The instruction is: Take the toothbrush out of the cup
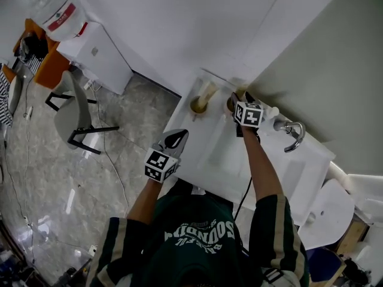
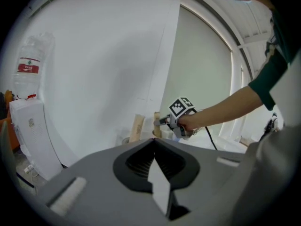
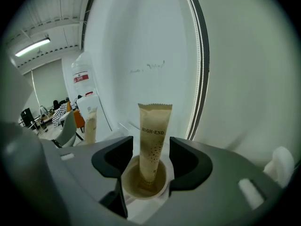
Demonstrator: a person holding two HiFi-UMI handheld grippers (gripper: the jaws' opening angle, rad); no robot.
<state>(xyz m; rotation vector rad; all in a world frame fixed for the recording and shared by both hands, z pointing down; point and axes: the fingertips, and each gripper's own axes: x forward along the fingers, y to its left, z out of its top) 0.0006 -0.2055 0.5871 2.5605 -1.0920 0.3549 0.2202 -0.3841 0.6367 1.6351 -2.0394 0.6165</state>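
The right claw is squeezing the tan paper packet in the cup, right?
No. The right claw is open: its jaws stand apart either side of the tall tan paper packet in the round beige cup. The right gripper view shows it.

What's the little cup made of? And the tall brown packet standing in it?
The cup looks like tan paper or matte plastic: dull, with a thin rim, so I can't tell which. The packet looks like brown paper: matte, with a crimped top edge and printed lettering.
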